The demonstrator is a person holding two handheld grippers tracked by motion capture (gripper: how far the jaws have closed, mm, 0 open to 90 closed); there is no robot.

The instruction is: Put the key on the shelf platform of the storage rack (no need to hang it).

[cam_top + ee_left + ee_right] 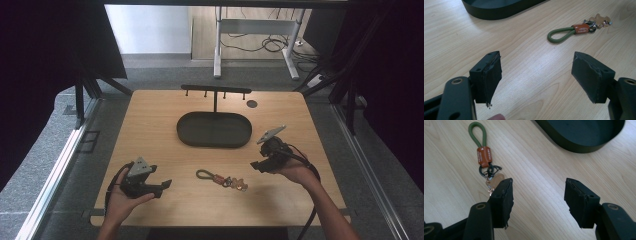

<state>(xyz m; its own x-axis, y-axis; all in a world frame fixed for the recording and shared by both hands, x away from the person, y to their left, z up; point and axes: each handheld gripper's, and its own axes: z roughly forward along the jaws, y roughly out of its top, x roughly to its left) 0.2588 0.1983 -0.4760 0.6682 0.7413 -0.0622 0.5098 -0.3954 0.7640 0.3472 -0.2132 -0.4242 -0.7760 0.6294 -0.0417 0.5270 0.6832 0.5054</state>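
Left gripper view showed the left gripper (536, 75) with its jaws standing wide apart and nothing between them, only bare wood of the tabletop (529, 82) in the gap. Beyond the jaws, toward one o'clock, lay the keychain (576, 29), flat on the wood: a green cord loop, an orange tag, then a small cluster of rings and a pale charm at its far end. At eleven o'clock, farther off, sat the rim of the dark oval tray (496, 11).

Right gripper view showed the right gripper (537, 200) with its jaws parted to a middling gap, empty, over bare wood. The keychain (484, 157) lay at about eleven o'clock from them, loop farthest away, its charm end just beside and partly hidden behind the jaw on that side; whether it touched that jaw could not be told. The tray (584, 137) lay at one o'clock.

From the high view, the left gripper (162, 186) was at eight o'clock of the tabletop (150, 120), the right gripper (257, 166) at four o'clock, each in a hand, with the keychain (220, 179) between them near the front edge. The tray (215, 130) sat in the middle, a black stand with small pegs (216, 90) behind it at twelve o'clock.
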